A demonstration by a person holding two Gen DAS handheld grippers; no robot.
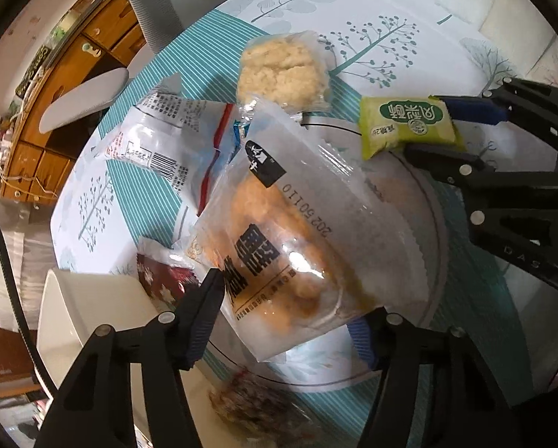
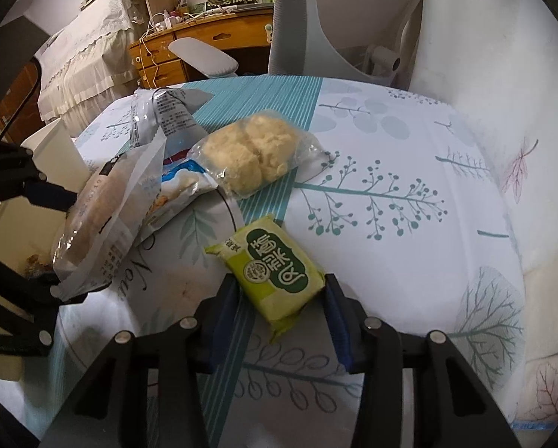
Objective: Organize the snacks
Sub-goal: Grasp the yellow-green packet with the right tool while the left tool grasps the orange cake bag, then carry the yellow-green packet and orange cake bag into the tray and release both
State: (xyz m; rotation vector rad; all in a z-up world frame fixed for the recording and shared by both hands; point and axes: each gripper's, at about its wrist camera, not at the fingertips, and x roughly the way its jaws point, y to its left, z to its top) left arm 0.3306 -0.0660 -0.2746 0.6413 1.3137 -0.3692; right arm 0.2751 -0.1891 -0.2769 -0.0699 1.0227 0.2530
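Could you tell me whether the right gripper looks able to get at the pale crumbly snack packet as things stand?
Probably not yet: the right gripper is already closed on the green packet, though the crumbly packet lies uncovered beyond.

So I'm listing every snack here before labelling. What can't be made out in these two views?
- Dark red packet, left wrist view: mostly hidden behind the clear bread bag and the white container.
- Snack at the bottom edge, left wrist view: blurred, partly hidden by the gripper.
- Blue-and-white bag, right wrist view: overlapped by the bread bag, print unreadable.
- White container's contents: hidden in both views.
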